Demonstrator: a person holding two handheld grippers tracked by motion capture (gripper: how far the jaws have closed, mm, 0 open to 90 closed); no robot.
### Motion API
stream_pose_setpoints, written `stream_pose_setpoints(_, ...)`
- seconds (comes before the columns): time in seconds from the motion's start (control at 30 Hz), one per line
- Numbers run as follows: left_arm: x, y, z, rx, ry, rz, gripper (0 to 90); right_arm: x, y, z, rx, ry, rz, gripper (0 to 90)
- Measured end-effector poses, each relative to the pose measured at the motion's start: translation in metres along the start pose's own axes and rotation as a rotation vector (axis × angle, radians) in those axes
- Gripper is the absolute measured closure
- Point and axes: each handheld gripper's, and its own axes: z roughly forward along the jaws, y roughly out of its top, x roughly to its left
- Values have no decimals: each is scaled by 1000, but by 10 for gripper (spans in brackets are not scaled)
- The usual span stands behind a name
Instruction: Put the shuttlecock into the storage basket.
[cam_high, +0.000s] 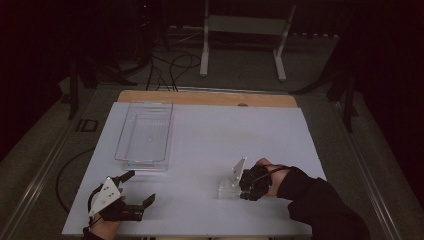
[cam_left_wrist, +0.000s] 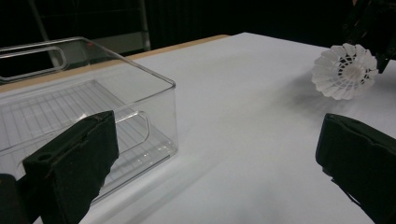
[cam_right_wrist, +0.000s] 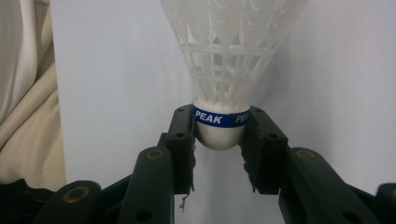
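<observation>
Midair, shuttlecock (cam_right_wrist: 219, 79) clamped in right gripper (cam_right_wrist: 219, 135), open tabletop (cam_high: 210, 135) around

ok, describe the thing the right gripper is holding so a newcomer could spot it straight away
Start at the white table and go to its near right part, where the right gripper is clamped on the shuttlecock. Its rounded white base carries a blue band reading PEAK, below a white lattice skirt. The only other item, the clear plastic bin, sits far left and is rectangular.
</observation>
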Motion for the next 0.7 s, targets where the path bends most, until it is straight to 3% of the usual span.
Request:
stream_pose_setpoints(0.27,0,1,3,33,-24,2,1,2,2,-8,-20,2,-3,662)
stream_pose_setpoints(0.33,0,2,2,35,-13,12,1,3,3,-11,-22,-4,-8,662)
stream_pose_setpoints(0.43,3,4,1,51,-26,-3,1,3,4,-14,-18,-9,-11,662)
stream_pose_setpoints(0.7,1,14,6,153,-79,19,1,3,5,-17,-7,4,-15,662)
